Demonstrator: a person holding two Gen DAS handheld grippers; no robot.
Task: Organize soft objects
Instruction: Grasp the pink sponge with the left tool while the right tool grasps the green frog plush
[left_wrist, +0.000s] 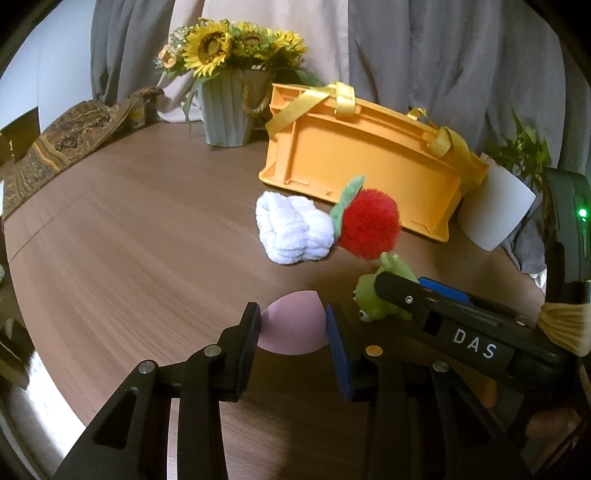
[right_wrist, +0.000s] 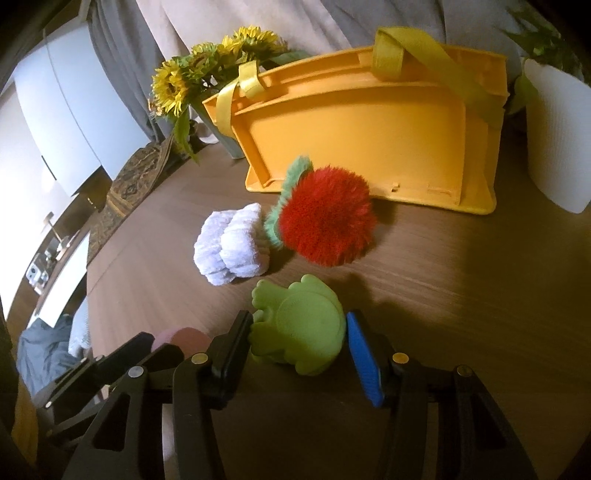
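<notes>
— What's the biggest thing out there past the grippers?

— The orange basket (right_wrist: 369, 129), well beyond both of them. It lies tipped on its side, underside facing us, yellow straps draped over it. I can't see into it, so what it holds I can't tell.

— Any other containers?

— A ribbed grey pot (left_wrist: 225, 110) further back, to the left of the basket, filled with sunflowers (left_wrist: 210, 48).

— And the soft things?

— Ahead of the right gripper (right_wrist: 299, 339), a fluffy red pom-pom (right_wrist: 328, 218) with a green stem sits just in front of the basket. A white rolled cloth (right_wrist: 232, 247) touches its left side.

— What's the right gripper doing?

— Its jaws are pressed on a green frog toy (right_wrist: 299, 325), one pad on each flank, the frog resting on the wooden table (left_wrist: 147, 240).

— The left gripper (left_wrist: 293, 328)?

— Clamped on a pink ball (left_wrist: 291, 321), smallest of the lot, sitting squeezed between its two pads, just left of the frog.
</notes>
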